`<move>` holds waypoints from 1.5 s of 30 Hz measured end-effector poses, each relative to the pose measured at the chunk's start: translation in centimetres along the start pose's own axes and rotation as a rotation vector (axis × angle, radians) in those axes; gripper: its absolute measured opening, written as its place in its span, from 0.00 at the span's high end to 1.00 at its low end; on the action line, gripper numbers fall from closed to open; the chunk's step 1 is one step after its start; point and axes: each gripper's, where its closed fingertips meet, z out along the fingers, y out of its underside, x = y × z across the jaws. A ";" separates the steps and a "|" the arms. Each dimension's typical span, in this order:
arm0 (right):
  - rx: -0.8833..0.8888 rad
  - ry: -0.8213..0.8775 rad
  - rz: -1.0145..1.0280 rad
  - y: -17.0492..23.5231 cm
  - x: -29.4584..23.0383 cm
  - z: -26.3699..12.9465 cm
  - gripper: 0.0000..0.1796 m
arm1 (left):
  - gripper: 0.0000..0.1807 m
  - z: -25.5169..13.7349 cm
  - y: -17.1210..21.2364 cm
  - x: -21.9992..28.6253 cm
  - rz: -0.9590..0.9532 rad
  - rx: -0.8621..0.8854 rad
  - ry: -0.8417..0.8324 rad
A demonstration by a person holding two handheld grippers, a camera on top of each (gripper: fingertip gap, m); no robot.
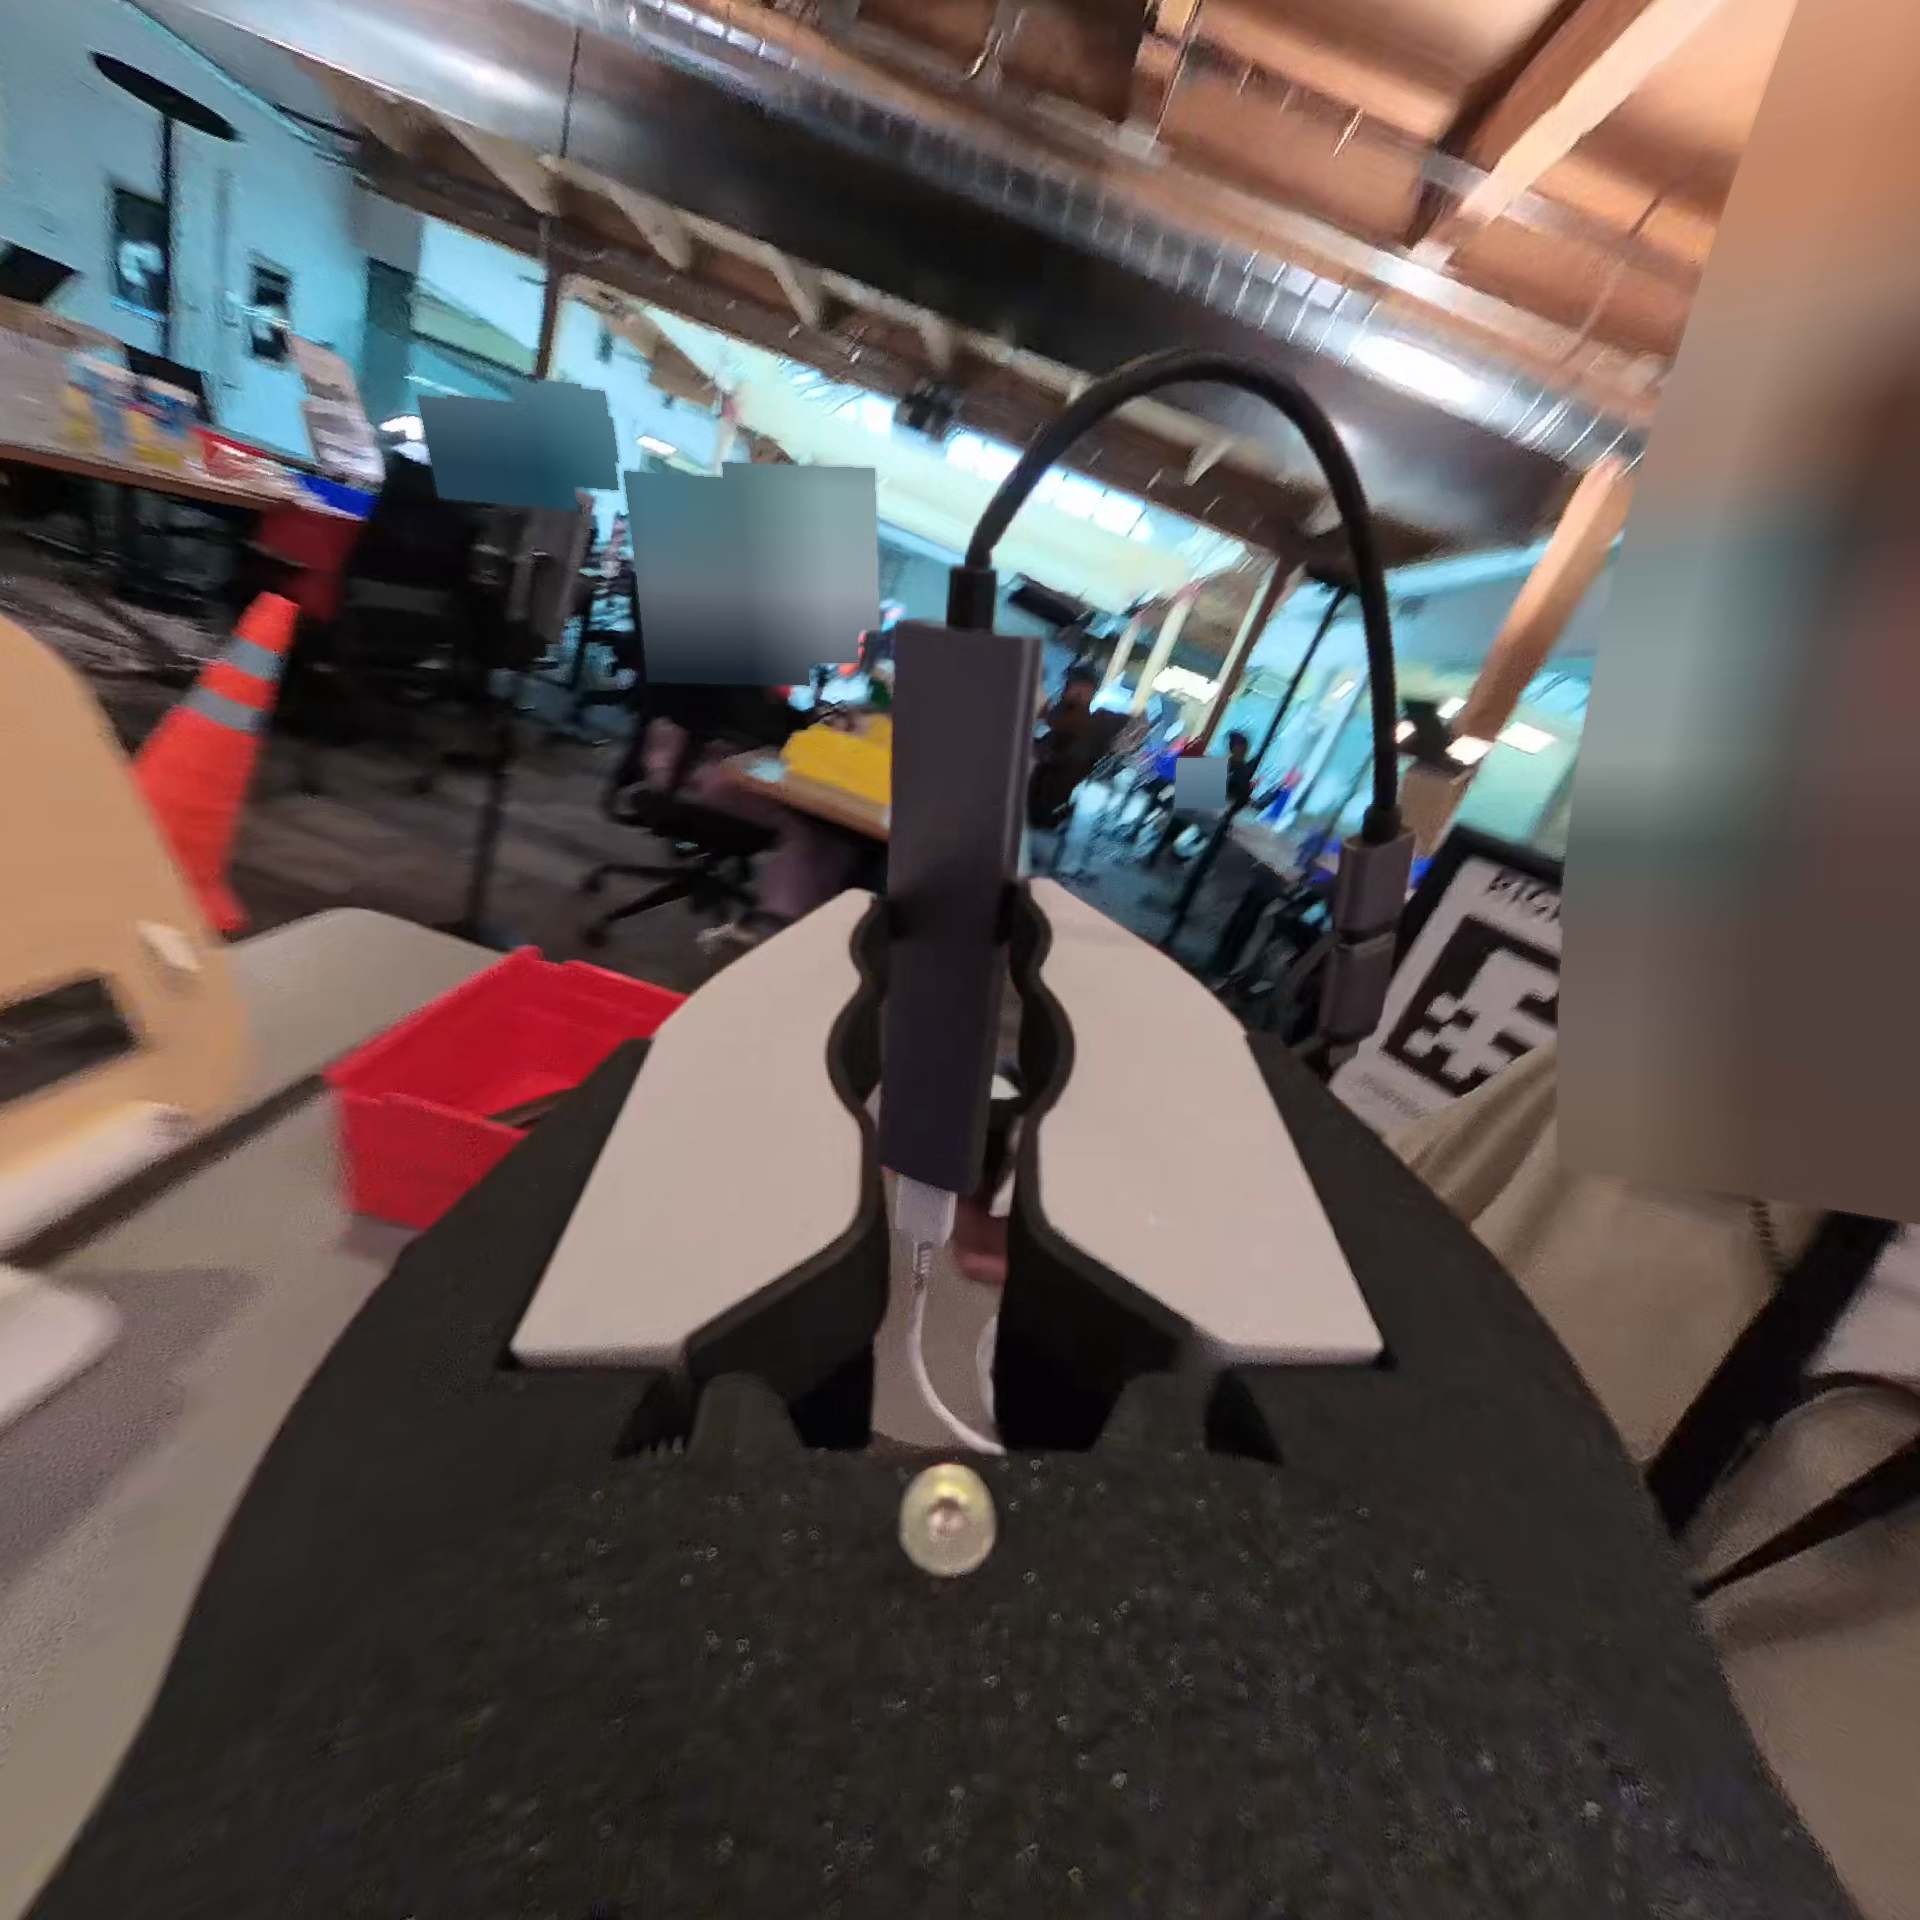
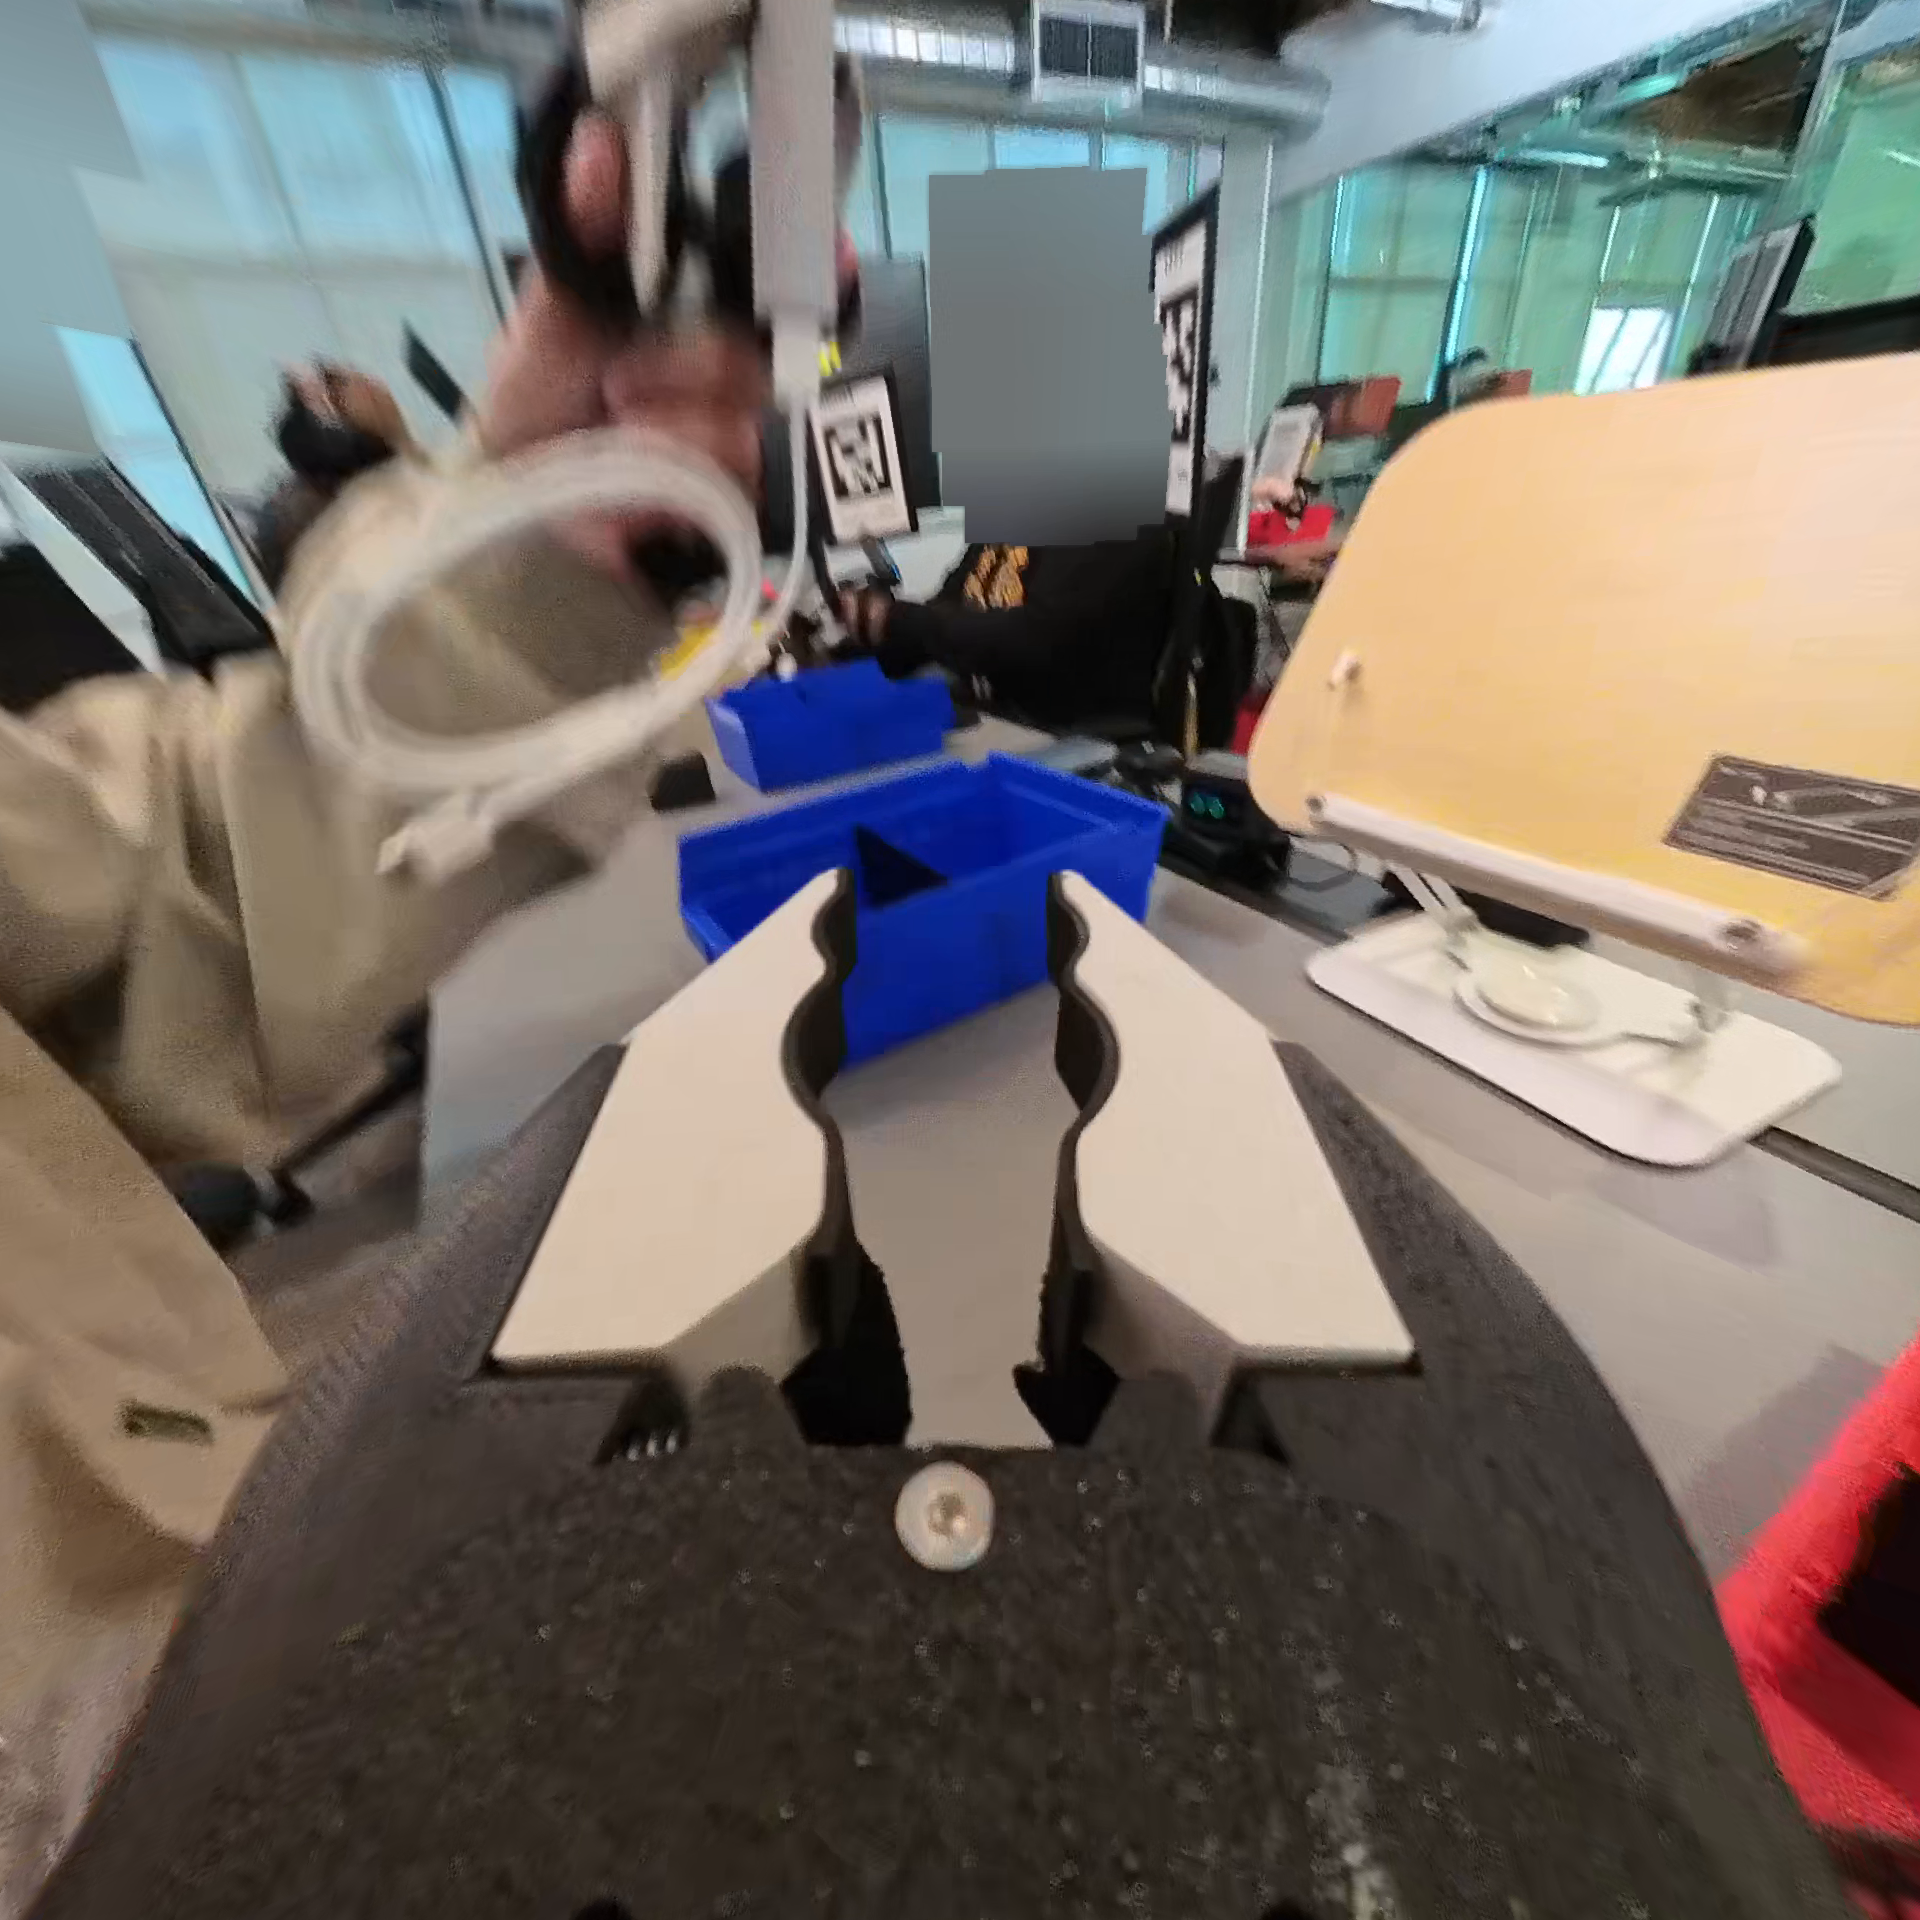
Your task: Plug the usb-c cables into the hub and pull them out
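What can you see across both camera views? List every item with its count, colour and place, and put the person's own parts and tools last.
USB hub: one, dark grey, upright in the left claw.
White cable: one, plugged into the hub's near end; coiled slack hangs in the right view.
Black cable: one, arching from the hub's far end to a grey connector.
Bins: two blue, on the table ahead of the right claw; one red, left of the left claw.
Traffic cone: one, orange, on the floor.
Wooden stand: one, tan on a white base.
Left claw: shut on the hub.
Right claw: open, empty.
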 end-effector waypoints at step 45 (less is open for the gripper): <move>-0.806 0.172 0.041 18.2 1.5 -0.2 0.93 | 0.78 0.3 29.8 -6.0 1.200 -0.819 -0.649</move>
